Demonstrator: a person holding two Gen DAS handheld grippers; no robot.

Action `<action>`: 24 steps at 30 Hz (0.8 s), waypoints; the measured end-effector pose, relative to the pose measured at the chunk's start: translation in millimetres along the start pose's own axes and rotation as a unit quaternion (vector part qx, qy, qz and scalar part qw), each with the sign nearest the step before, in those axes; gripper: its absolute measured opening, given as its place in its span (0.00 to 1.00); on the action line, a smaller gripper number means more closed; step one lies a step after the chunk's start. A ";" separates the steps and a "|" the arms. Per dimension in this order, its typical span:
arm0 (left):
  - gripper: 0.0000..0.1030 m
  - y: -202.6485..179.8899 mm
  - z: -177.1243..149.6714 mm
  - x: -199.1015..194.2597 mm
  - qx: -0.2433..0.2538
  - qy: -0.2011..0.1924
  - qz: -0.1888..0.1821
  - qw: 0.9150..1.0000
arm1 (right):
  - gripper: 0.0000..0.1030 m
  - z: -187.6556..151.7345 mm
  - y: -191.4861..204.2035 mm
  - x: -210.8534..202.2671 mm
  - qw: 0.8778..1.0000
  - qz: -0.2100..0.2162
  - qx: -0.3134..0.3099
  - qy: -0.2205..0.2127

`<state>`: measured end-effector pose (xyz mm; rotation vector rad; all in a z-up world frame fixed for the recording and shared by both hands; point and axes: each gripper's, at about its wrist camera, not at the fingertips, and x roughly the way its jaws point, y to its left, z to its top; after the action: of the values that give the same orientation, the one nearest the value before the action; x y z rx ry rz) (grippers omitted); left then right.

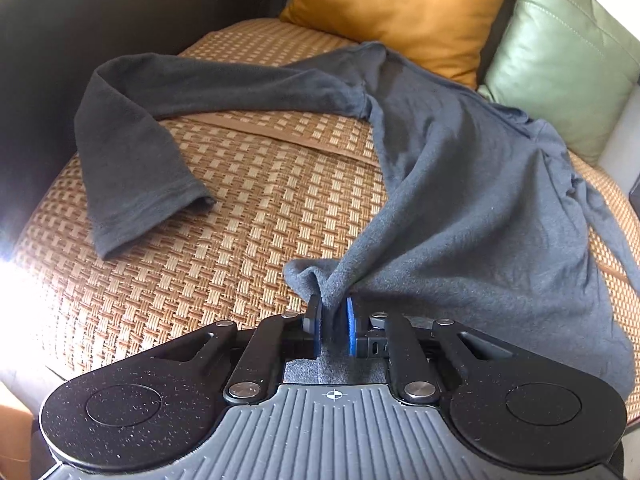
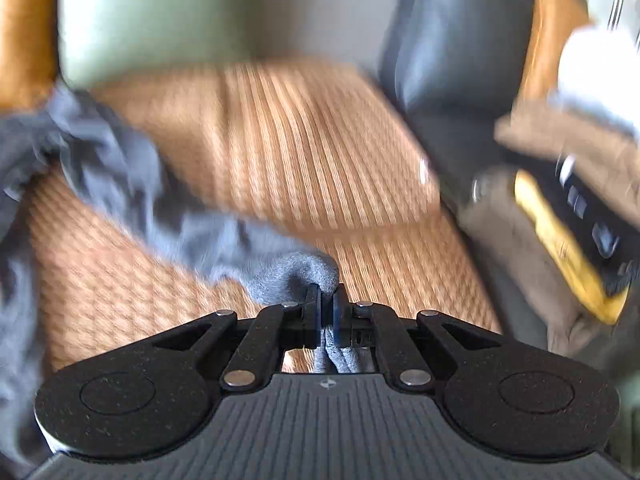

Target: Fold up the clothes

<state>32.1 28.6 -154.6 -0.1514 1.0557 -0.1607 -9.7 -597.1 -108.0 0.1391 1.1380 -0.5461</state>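
1. Woven sofa mat (image 1: 224, 208) carries a grey long-sleeved shirt (image 1: 460, 184), body running toward 1 o'clock
2. Left hand-held gripper (image 1: 334, 320) clamps its hem
3. Right hand-held gripper (image 2: 327, 300) clamps another bunch, cloth trailing toward 10 o'clock

Woven rattan seat mat (image 1: 240, 208) lying over dark sofa (image 1: 52, 40); orange cushion (image 1: 400, 4) and green cushion (image 1: 560, 60) leaning side by side behind.

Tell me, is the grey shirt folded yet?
Not yet: the grey shirt lies spread and rumpled on the woven mat, one sleeve flung out.
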 end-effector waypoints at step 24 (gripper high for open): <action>0.64 -35.5 131.8 72.1 0.085 -0.061 0.016 0.994 | 0.53 174.4 288.3 -4.7 0.923 0.184 -0.291 -0.172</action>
<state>180.0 -14.7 -145.1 0.0101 0.9173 -0.2082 270.7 -412.6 -77.4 -0.2499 0.8568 0.1173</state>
